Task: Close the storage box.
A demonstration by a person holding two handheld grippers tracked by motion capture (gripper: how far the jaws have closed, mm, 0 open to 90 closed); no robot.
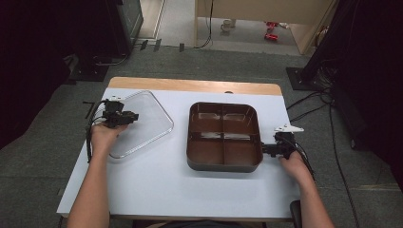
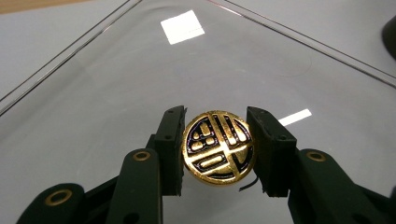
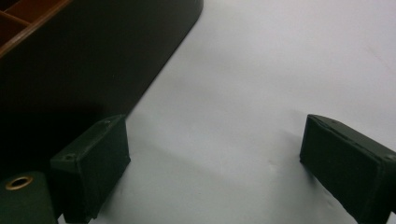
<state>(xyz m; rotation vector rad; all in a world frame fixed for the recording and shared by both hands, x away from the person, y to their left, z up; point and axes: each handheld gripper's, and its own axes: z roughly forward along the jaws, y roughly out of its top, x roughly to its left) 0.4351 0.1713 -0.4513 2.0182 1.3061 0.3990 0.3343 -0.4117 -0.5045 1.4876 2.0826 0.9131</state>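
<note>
Left tool (image 2: 217, 149) grips gold emblem (image 2: 218, 148) over clear lid (image 1: 142, 121); right tool (image 3: 215, 168), jaws wide apart, rests on desk (image 1: 166, 180) beside brown tray (image 1: 223, 164).

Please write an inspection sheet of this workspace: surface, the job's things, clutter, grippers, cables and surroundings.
Surface: white table top, wooden strip along the far edge.
Job's things: clear lid flat at left, with a round gold knob; brown four-compartment tray at right, compartments bare.
Clutter: nothing seen.
Grippers: left hand-held gripper has its jaws against both sides of the knob; right hand-held gripper open, low over the table beside the tray's wall.
Cables: black cables on the floor at right.
Surroundings: grey floor, dark stands, red items far behind.
</note>
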